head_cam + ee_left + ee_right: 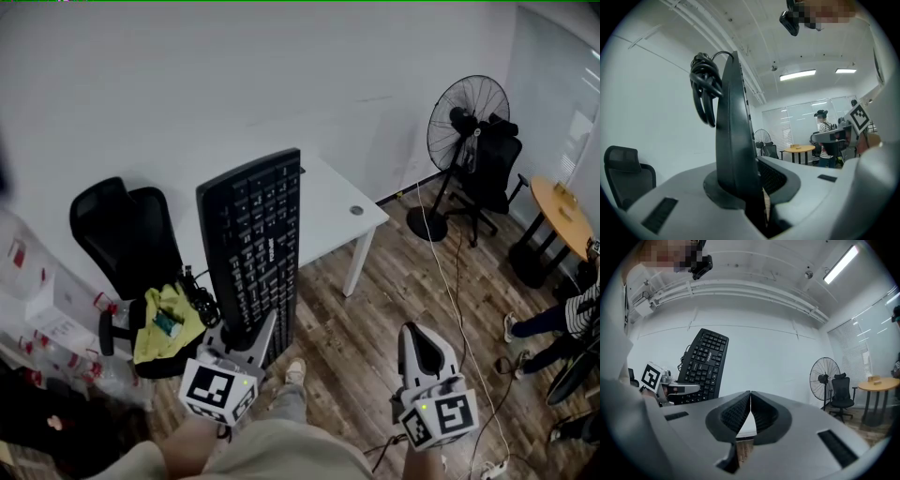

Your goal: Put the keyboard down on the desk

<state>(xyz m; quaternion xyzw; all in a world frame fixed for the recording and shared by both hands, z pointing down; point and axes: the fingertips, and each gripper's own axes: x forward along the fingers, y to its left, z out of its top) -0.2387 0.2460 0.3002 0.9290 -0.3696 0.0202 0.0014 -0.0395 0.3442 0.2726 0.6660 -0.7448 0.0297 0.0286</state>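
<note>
Both grippers: we hold them low and close to our body, one in each hand.
Left side: the left gripper (pixel 246 339) has its jaws clamped on the near short end of the keyboard (pixel 253 239). In the left gripper view the left gripper (pixel 749 190) pinches that black edge between both pads.
Right side: the right gripper (pixel 418 331) hangs apart from the keyboard, off to our right. In its own view the right gripper (pixel 750 395) has its jaws pressed together with nothing between them.
Keyboard, place: we carry it in the air by one end, and no part of it rests on anything.
Keyboard, long axis: it runs from the left jaws up and away from us toward the desk (pixel 333 202). From the right gripper view the keyboard (pixel 701 364) stands steeply, leaning a little.
Keyboard, facing: the keys face us and our right side. The left gripper view meets the keyboard (pixel 733 140) edge-on.
Cable: the coiled cable (pixel 705 89) hangs at the keyboard's far, raised end.
Chair: a black chair (pixel 127 234) holding a yellow cloth (pixel 169 323) stands left of the keyboard.
Desk: it is white, bare where we see it, and lies beyond the grippers.
Done: we judge the lift and the grip finished.
Left: we judge that tipping the keyboard flat, lowering it onto the desk and releasing it remain.
</note>
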